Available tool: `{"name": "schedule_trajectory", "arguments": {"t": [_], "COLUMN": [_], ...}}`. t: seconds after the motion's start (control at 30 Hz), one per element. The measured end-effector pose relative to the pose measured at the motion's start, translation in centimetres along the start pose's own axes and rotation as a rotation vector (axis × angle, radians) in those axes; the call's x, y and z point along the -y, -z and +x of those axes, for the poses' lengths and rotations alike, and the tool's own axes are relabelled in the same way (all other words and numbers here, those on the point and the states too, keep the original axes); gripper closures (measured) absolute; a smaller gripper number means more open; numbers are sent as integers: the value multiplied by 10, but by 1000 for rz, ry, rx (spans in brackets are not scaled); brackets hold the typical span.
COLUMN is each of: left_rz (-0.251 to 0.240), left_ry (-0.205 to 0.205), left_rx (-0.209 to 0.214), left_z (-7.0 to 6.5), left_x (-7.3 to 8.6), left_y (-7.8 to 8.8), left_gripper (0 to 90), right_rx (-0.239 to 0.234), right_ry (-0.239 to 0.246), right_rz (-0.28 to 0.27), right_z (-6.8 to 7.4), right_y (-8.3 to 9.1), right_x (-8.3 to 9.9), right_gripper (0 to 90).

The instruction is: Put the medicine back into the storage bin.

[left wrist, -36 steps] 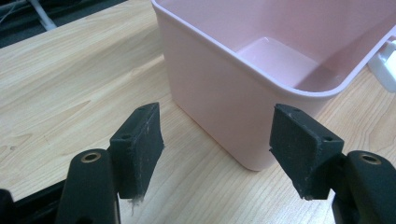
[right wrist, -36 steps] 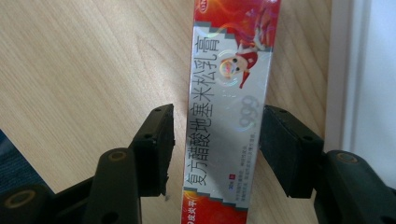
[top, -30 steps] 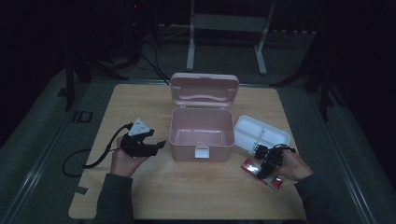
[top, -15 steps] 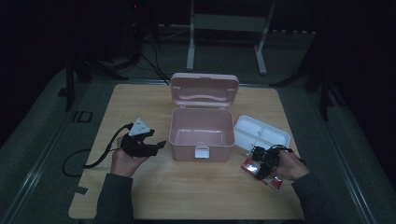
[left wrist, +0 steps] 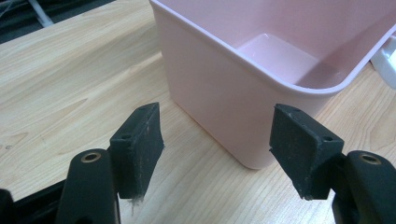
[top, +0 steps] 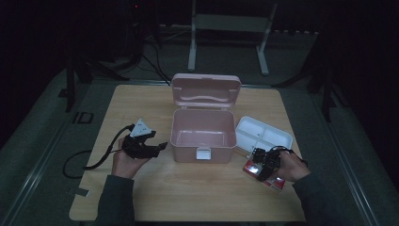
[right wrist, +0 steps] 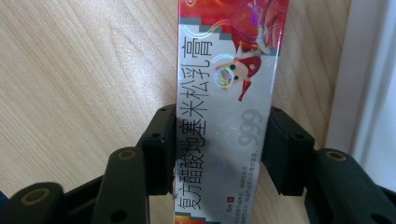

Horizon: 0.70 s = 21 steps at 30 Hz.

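Observation:
A red and silver ointment carton (right wrist: 229,70) lies flat on the wooden table (top: 202,193), right of the open pink storage box (top: 202,136). My right gripper (right wrist: 219,149) straddles the carton from above; its jaws have just been closing and both pads now sit against the carton's long sides. In the high view the right gripper (top: 259,162) covers the carton (top: 275,182) at the front right. My left gripper (left wrist: 217,144) is open and holds nothing, aimed at the near corner of the pink box (left wrist: 224,84). It rests left of the box in the high view (top: 157,145).
A white divided tray (top: 263,135) stands just behind the carton, close to the pink box's right side, and its edge (right wrist: 369,93) runs beside my right gripper. The box's lid (top: 206,89) stands open at the back. A black cable (top: 94,162) trails off the table's left edge.
The right hand has settled slightly onto the carton, and its jaws have narrowed around it. The left hand and gripper have not moved.

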State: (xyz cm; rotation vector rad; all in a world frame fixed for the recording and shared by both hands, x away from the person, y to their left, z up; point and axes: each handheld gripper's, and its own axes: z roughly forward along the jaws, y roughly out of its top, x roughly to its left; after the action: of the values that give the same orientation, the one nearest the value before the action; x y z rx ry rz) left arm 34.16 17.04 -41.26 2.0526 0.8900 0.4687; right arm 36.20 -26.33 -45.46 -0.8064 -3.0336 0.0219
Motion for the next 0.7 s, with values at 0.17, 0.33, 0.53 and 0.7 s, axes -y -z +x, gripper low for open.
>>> {"name": "schedule_trajectory", "arguments": {"t": [0.17, 0.33, 0.53, 0.7], "left_rz": [0, -1, 0, 0], "left_ry": [1, 0, -2, -1], "left_rx": [-1, 0, 1, 2], "left_z": [0, 0, -1, -1], "left_x": [0, 0, 0, 0], "left_y": [0, 0, 0, 0], "left_gripper": [339, 339, 339, 339], "right_rx": [2, -1, -2, -1], "right_ry": [16, 45, 68, 80], "right_rz": [0, 6, -15, -30], "right_z": [0, 2, 4, 3], "right_y": [0, 3, 17, 29], "right_x": [1, 1, 1, -2], "right_gripper": [512, 513, 514, 514]}}
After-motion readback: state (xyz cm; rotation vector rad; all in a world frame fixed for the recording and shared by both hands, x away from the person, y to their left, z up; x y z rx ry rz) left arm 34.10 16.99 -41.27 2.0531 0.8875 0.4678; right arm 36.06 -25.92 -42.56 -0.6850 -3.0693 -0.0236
